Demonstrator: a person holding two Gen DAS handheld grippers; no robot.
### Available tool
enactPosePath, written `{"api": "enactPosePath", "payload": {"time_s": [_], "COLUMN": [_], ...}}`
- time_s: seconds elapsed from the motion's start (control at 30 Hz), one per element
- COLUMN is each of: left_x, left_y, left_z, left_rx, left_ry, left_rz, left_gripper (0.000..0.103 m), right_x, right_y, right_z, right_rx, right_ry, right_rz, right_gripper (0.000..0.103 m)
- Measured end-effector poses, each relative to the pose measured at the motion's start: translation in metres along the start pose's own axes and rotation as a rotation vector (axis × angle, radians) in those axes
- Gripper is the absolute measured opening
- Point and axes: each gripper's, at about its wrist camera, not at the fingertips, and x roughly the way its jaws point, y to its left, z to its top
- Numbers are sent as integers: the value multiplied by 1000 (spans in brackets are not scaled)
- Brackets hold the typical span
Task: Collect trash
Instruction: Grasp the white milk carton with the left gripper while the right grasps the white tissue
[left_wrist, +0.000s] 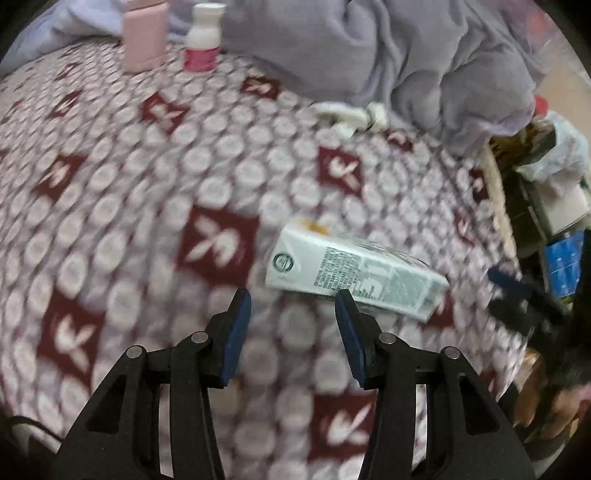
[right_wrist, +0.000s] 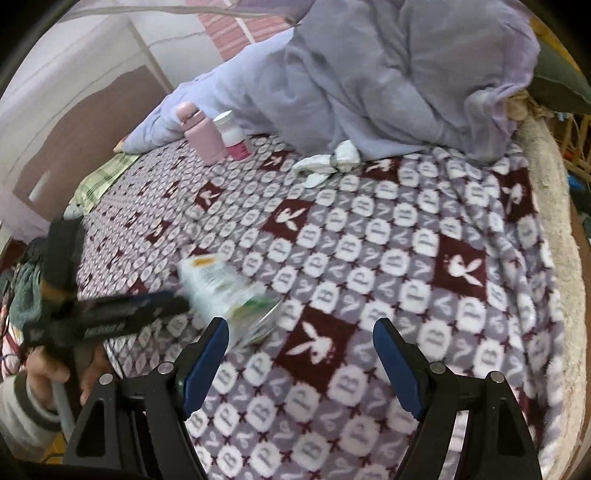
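Patterned blanket (right_wrist: 369, 258) under fallen carton (left_wrist: 354, 271), lilac sheet (right_wrist: 388, 74) bunched behind

White-green carton (left_wrist: 354, 275) lies flat on blanket (left_wrist: 147, 221).

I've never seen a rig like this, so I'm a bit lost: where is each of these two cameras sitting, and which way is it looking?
Left wrist: rides on the left gripper, looking along its open fingers at the carton lying on the blanket.
Right wrist: rides on the right gripper, fingers open, facing across the bed; the person's left hand shows at left.
Shared: carton, pink bottle, white bottle, lilac cloth.
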Motion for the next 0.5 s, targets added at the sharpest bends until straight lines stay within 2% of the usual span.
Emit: {"api": "enactPosePath", "payload": {"time_s": [0.17, 0.23, 0.4, 0.5], "left_x": [-8, -17, -27, -19], "left_y": [-4, 4, 28, 33], "left_z": [7, 5, 5, 5], "left_rx": [78, 97, 100, 86], "left_ry": [16, 9, -25, 7], "left_rz": [11, 41, 110, 109], "left_gripper": [46, 46, 46, 46], "right_x": [15, 20, 37, 45], "right_y": [17, 26, 34, 40], "right_z": [9, 14, 29, 35], "right_rx": [-62, -111, -127, -153], "right_ry": [12, 15, 42, 51], "right_rz": [21, 10, 14, 19], "right_gripper": [78, 78, 78, 78]}}
